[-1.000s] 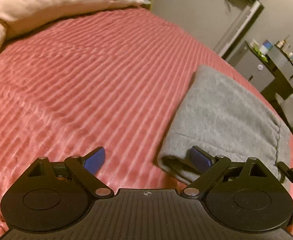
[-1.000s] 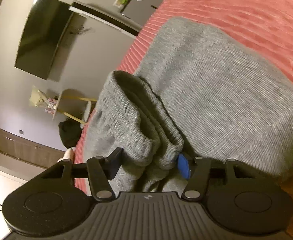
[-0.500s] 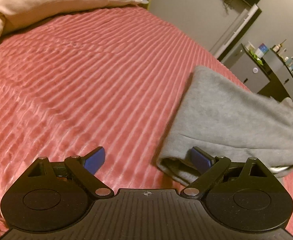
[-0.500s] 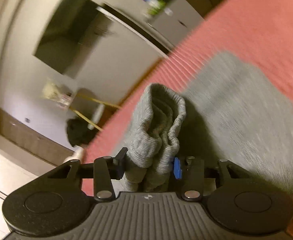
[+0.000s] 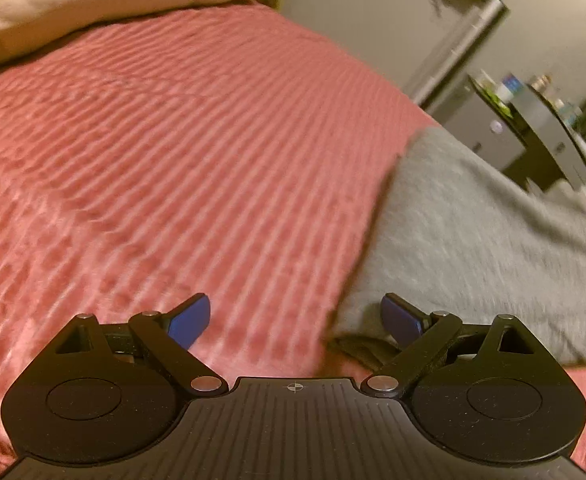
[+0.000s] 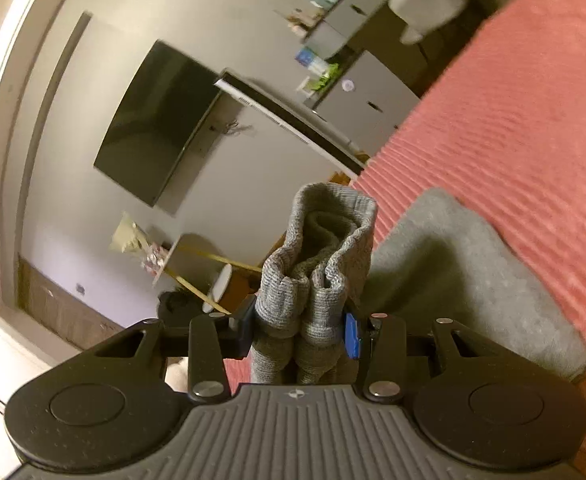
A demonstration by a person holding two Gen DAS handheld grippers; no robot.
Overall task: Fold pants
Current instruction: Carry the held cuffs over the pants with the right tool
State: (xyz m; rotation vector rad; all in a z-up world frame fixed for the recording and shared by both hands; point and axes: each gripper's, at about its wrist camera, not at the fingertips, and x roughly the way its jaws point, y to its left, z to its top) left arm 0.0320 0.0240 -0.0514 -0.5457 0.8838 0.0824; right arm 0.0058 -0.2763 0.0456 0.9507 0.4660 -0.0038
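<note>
While the ribbed cuffs point(image 6: 313, 280) of the grey pants point(image 6: 465, 276) are being pinched between the pads of the right tool point(image 6: 299, 328), whose jaws have just been closing on them, the bunched fabric is being held up clear of the bed point(image 6: 533, 112). Beyond that grip, the rest of the pants is lying on the pink ribbed bedspread, close to the bed's foot edge, with a cabinet point(image 6: 369, 92) and a wall-mounted screen point(image 6: 153, 132) being shown past that edge.

Nearest in the left view, the left tool point(image 5: 293, 320) is being kept spread wide above the bedspread, nothing being gripped; its right pad is sitting just beside the near folded edge of the pants point(image 5: 473, 240). To the left of that edge, a broad stretch of bare bedspread point(image 5: 173, 160) is being left open. Farthest off, a pale pillow point(image 5: 93, 4) is resting along the head of the bed.
</note>
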